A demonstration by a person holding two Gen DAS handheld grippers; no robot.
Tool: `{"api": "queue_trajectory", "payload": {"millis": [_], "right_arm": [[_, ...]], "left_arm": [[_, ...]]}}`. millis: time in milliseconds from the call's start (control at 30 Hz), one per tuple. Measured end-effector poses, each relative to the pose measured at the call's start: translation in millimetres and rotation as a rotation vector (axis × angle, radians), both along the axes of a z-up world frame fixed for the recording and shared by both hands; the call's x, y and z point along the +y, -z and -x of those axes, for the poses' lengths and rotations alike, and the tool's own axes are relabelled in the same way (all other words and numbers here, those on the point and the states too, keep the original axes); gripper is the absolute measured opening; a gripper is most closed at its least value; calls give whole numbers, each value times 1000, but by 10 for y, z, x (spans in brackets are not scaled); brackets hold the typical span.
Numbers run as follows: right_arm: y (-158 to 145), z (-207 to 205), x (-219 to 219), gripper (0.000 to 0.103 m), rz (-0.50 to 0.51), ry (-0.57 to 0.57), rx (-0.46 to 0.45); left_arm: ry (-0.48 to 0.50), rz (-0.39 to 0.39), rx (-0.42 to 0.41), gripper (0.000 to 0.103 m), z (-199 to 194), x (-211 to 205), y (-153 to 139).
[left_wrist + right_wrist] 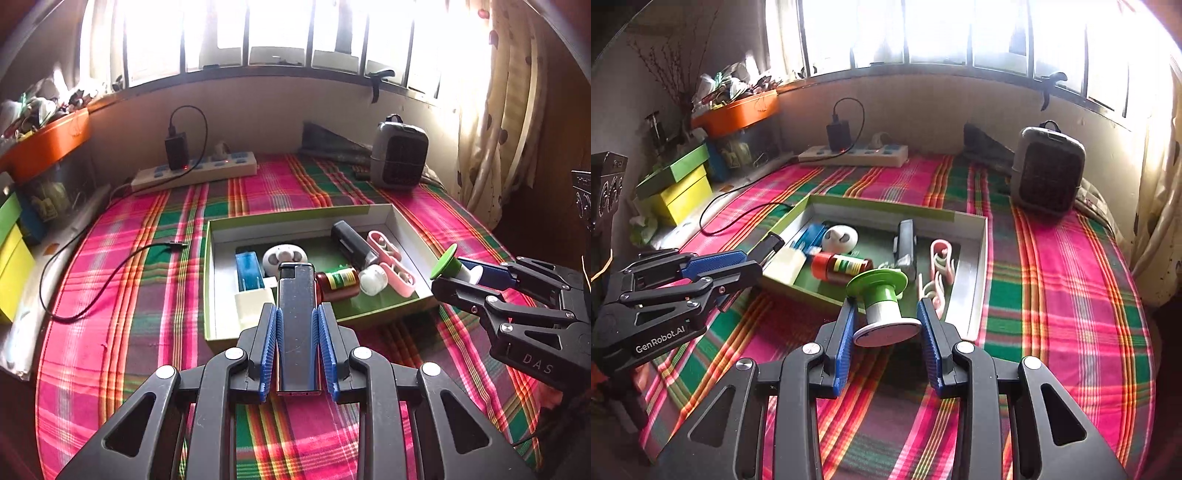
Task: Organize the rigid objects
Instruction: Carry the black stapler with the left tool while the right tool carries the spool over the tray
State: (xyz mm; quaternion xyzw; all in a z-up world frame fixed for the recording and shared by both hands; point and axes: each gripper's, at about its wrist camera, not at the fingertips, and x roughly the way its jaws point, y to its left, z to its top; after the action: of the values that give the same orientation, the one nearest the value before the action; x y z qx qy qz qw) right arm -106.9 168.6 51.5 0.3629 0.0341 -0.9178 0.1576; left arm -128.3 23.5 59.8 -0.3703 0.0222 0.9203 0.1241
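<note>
Between the ribbed blue pads of the left gripper, a flat, dark grey rectangular lighter with a black cap is clamped upright along its long sides, the jaws drawn nearly together on it, its cap end reaching over the near wall of the box. The right gripper stands partly closed on a spool-shaped object with a green flanged top, white barrel and white disc base; the pads press the base from either side, and the spool tilts with its green end toward the box. Both held objects are lifted clear of the cloth, just in front of the shallow rectangular cardboard box with green outer walls and a white inner rim. Inside the box lie a blue rectangular case, a white rounded object with grey ovals, a cream block, a red-brown cylinder with a green and yellow label, a black bar-shaped device, a white cap and two pink plastic clips. The box rests on a pink, green and orange plaid cloth. Farther back stand a white power strip with a black charger plugged in and a grey portable heater, beneath a barred window.
</note>
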Motion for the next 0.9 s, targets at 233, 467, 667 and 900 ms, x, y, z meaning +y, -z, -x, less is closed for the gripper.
{"api": "queue_trajectory", "payload": {"millis": [233,467,667,900], "right_arm": [[-27,248,91,35,19,36,-2],[9,550,220,35,14,87,-19],[84,809,300,35,0,124,-46],[188,1100,318,35,3,141,-75]], "left_arm": [[-6,-9,-9,22,228,-53,11],[-16,-15,-23,22,402,-97,73],[-28,-9,-49,22,531,-116,189],[-34,-2,-70,22,613,-119,283]]}}
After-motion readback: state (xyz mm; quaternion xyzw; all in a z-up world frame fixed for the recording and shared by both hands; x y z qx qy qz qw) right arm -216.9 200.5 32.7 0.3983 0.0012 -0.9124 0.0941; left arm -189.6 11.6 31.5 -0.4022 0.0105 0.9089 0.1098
